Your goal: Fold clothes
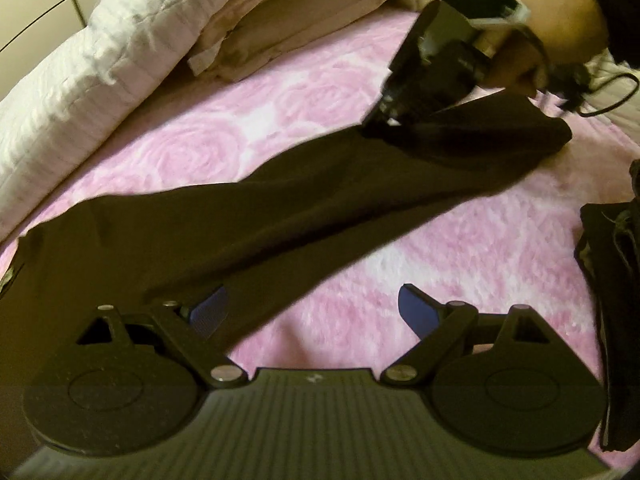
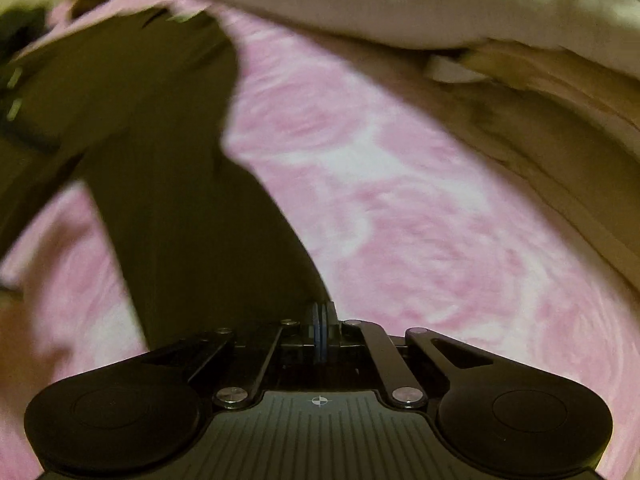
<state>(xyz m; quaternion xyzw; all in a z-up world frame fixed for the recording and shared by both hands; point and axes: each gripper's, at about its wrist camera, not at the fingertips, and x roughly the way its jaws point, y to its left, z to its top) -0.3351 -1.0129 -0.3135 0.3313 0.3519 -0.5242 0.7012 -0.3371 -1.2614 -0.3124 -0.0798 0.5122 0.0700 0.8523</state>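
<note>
A long dark brown garment [image 1: 260,208] lies stretched across the pink rose-patterned bedspread [image 1: 248,120]. My left gripper [image 1: 312,312] is open just above its near end, blue pads apart, the left pad over the cloth. My right gripper [image 1: 376,122] appears in the left wrist view at the garment's far end, shut on the cloth. In the right wrist view the right gripper [image 2: 320,320] has its blue pads pressed together on the edge of the dark garment [image 2: 160,168], which runs away to the upper left. That view is blurred by motion.
A white quilted blanket [image 1: 80,80] and beige pillows [image 1: 280,28] lie along the back of the bed, also in the right wrist view [image 2: 440,4]. Another dark folded cloth [image 1: 612,280] lies at the right edge. A black cable [image 1: 612,92] trails by the right hand.
</note>
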